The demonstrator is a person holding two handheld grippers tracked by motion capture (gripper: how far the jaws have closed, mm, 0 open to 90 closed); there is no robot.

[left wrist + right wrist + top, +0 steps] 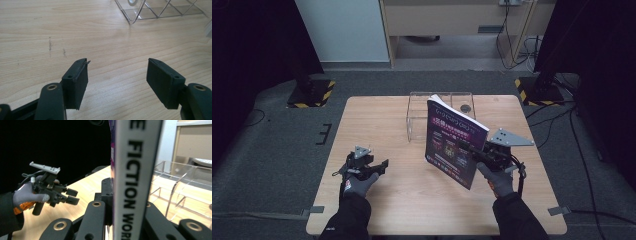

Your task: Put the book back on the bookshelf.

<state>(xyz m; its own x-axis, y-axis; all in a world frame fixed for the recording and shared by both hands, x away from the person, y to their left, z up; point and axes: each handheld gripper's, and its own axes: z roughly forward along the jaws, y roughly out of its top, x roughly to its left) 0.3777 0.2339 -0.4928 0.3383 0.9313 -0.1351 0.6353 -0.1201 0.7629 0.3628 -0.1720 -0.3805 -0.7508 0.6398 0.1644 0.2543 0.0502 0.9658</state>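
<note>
High view, right tool (pixel 467 146) clamping upright book (pixel 453 142)

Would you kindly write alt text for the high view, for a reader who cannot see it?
The right gripper holds a purple book upright above a wooden table, in front of a clear plastic organiser. The left gripper, jaws open and holding nothing, hovers low over the table's near left part.

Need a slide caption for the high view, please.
Right gripper holds a purple book upright before a clear organizer; left gripper rests open on the table.
</note>
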